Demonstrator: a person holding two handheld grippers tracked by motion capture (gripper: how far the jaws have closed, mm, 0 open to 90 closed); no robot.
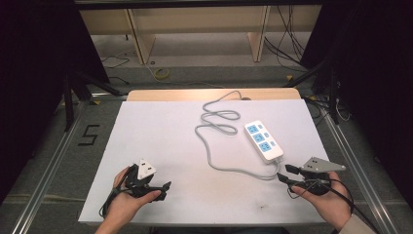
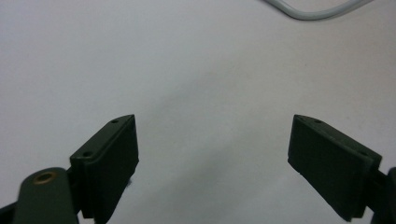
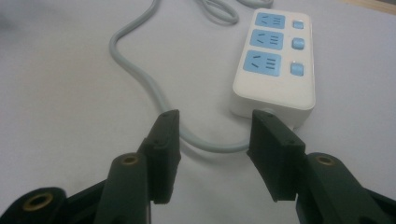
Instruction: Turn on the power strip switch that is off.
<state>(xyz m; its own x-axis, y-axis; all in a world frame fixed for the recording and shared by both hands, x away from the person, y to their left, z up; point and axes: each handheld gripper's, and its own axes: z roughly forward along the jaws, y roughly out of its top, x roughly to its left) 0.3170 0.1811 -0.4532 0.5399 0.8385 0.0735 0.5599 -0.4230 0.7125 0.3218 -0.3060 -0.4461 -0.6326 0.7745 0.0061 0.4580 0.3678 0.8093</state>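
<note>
High view: white power strip (image 1: 263, 140) with grey cable (image 1: 214, 141) lies just ahead of the right gripper (image 1: 288, 175); left gripper (image 1: 164, 187) sits well apart from it.
Left gripper view: jaws wide, nothing between; cable loop far ahead.
Right gripper view: jaws moderately apart, empty; strip's near end and cable immediately beyond the tips.
</note>
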